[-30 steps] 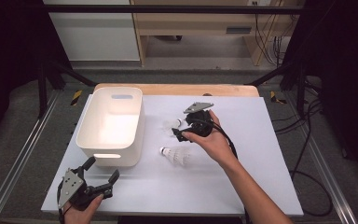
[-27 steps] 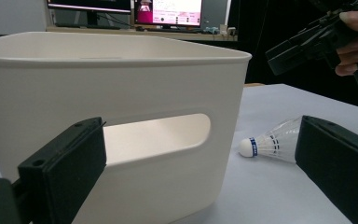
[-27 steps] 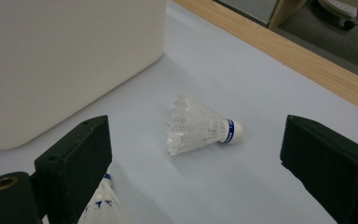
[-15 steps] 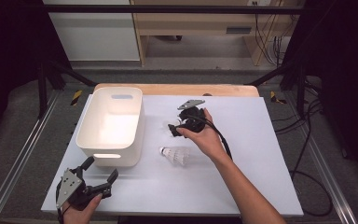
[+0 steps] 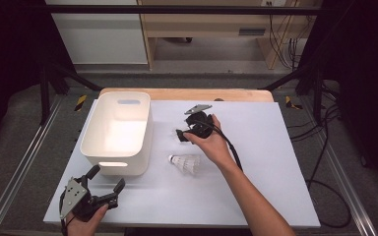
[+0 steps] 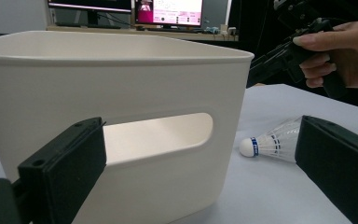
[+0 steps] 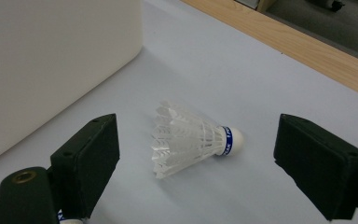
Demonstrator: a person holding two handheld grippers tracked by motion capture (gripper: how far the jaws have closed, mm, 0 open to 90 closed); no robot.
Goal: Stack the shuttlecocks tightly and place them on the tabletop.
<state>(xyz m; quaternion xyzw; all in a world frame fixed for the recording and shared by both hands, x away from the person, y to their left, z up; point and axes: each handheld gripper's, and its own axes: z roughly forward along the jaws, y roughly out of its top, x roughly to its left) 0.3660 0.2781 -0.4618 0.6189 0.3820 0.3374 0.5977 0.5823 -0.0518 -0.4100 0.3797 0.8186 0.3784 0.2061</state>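
Worktop [image 5: 275, 196]: white sheet over a board, bare wood strip showing along the far edge. It sits on a metal-rail frame; grey floor around it, dark drapes left and right, pale wood furniture and cables beyond the far edge. Left gripper view also catches lit monitors behind.

White bin [image 5: 118, 130]: rounded plastic tub with slot handles, standing on the left half of the worktop, its long side running near to far.

Right tongs [image 5: 181, 134]: held just right of the bin, about mid-worktop, pointing down toward the sheet. Jaws wide apart, have just been closing a little, nothing pinched. A shuttlecock [image 7: 193, 137] lies between them on the sheet, untouched: white feather skirt, blue band with lettering, white cork tip, on its side.

Left tongs [image 5: 106, 179]: near left corner of the worktop, jaws apart, empty, aimed at the bin's near end wall.

Second shuttlecock [image 5: 186, 163]: same make, on its side, near the bin's near right corner, cork toward the bin, apart from both tongs.
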